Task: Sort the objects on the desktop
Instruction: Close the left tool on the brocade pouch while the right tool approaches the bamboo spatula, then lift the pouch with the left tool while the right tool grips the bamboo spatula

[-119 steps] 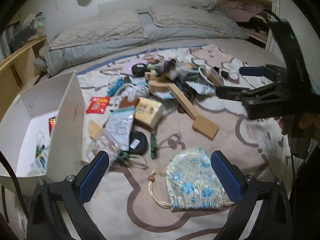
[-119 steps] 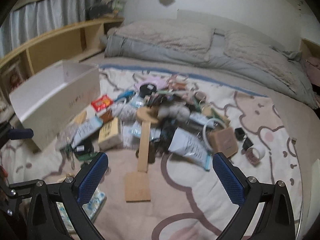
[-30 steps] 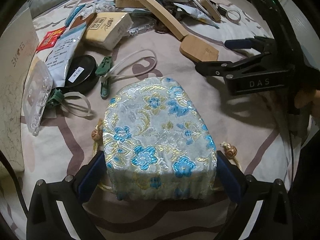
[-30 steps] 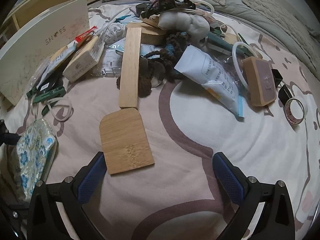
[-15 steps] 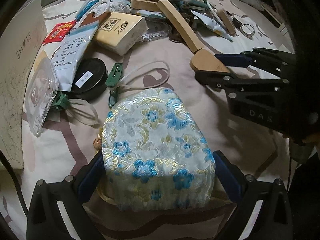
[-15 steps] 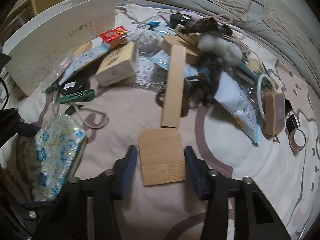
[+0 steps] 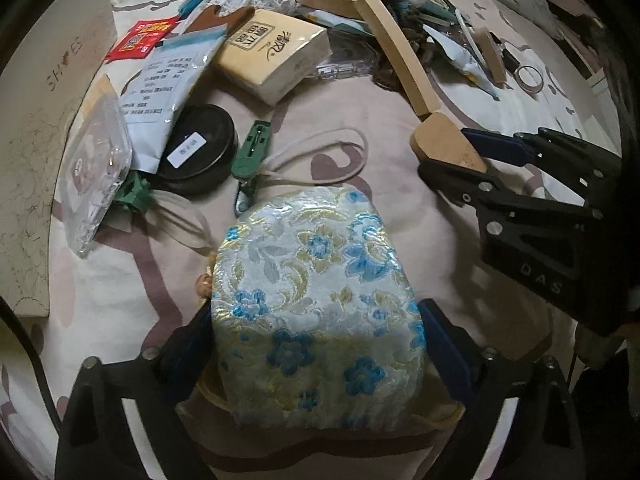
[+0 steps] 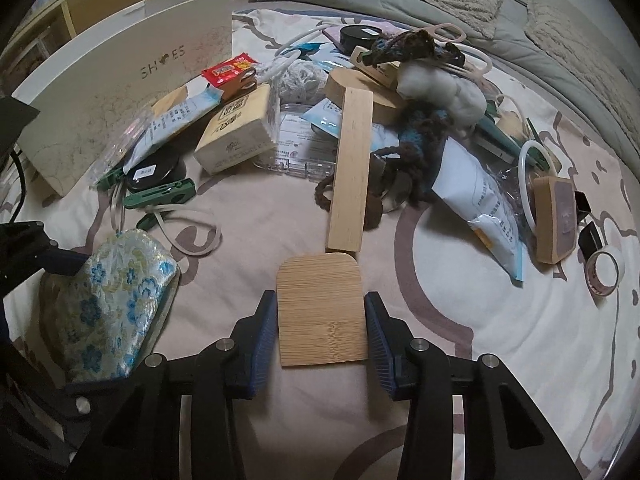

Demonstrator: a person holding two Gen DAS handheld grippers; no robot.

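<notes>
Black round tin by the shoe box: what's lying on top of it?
A white printed pouch overlaps the black round tin on its upper-left edge; the tin's label shows, but the covered rim cannot be seen.

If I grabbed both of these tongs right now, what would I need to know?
Left tongs: closing around the floral pouch, which sits between the pads; grip not yet firm.
Right tongs: shut on the bamboo board, which lies flat on the blanket.
Shoe box: stands at the left, beside the pile.
Done: two items lined up for pickup.
Left: lift both and sort them, then the pile: tissue pack, black tin, green clip, tape roll and more.
</notes>
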